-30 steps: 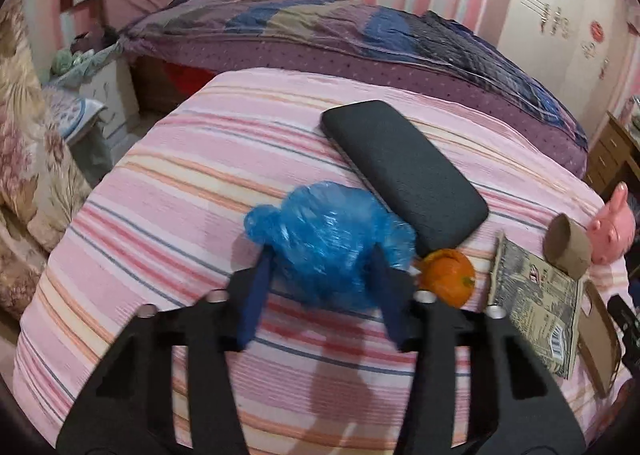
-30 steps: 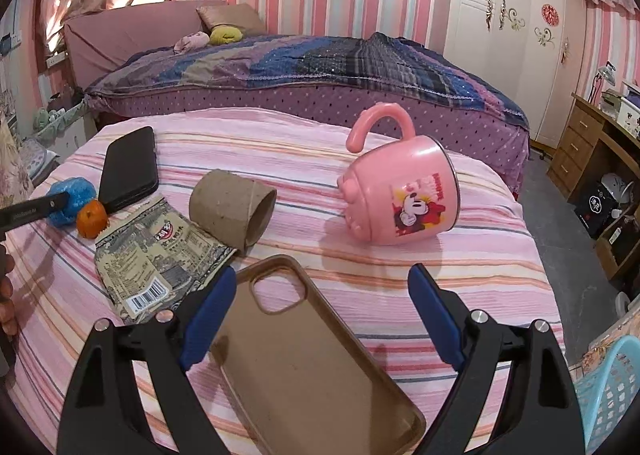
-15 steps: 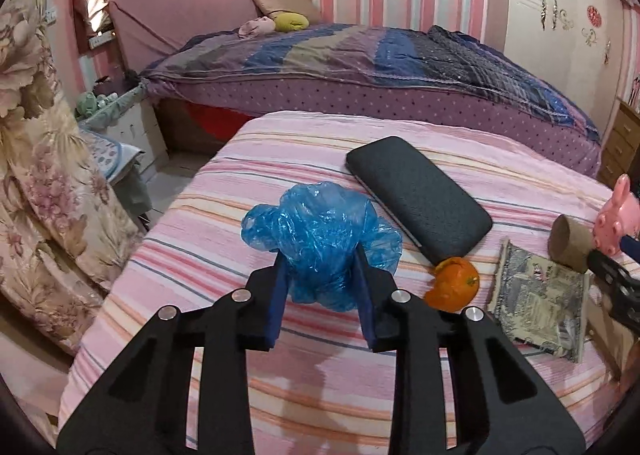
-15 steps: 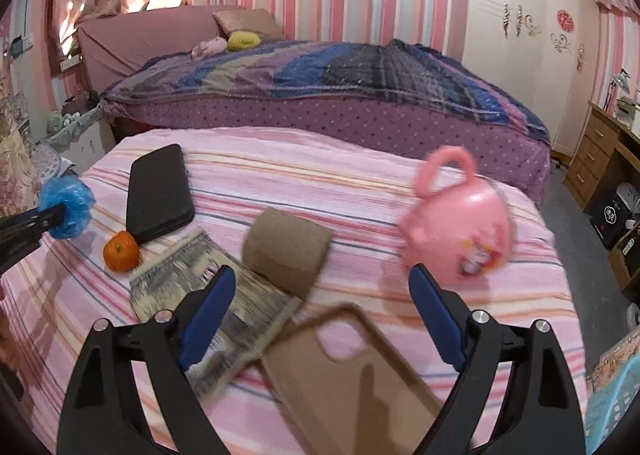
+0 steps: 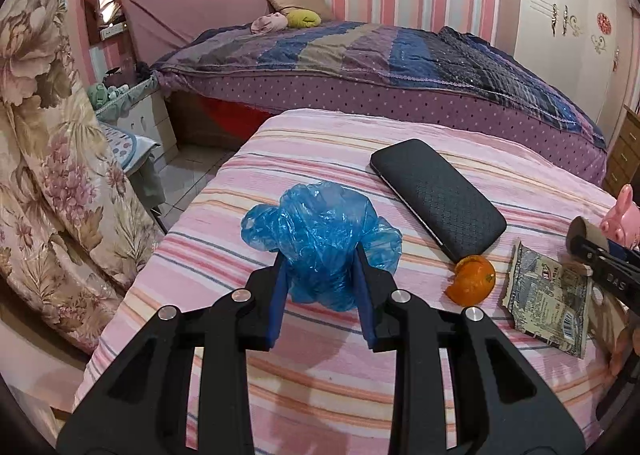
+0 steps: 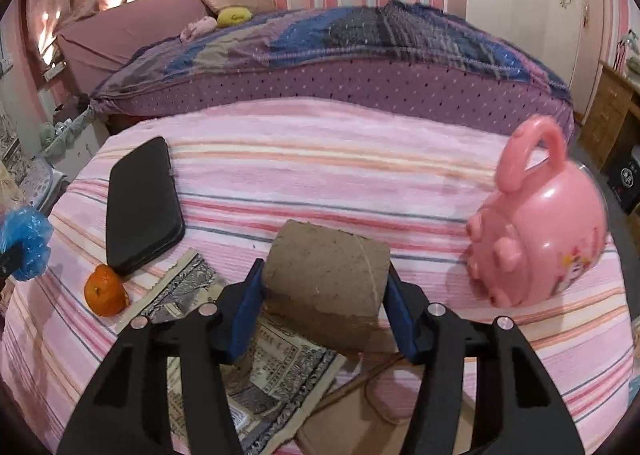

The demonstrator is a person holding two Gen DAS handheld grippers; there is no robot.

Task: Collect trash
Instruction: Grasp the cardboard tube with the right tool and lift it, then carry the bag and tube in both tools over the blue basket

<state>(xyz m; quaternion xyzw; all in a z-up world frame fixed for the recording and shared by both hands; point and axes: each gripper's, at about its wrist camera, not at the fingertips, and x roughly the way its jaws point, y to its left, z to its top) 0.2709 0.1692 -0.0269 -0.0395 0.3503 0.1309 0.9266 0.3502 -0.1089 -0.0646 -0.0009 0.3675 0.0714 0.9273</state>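
Blue crumpled plastic bag (image 5: 320, 239) sat pinched, now lifted, in the left gripper (image 5: 320, 279); the right gripper (image 6: 324, 295) had just been closing around the cardboard tube (image 6: 326, 275), a second trash piece nearly secured.

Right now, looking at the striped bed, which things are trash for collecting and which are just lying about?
Trash:
blue plastic bag, gripped by the left gripper
cardboard tube, between the closing jaws of the right gripper
orange peel
torn wrapper

Lying about, probably:
black case
pink cup
phone cover

wrist views angled down, sharing striped bedspread (image 5: 320, 383)
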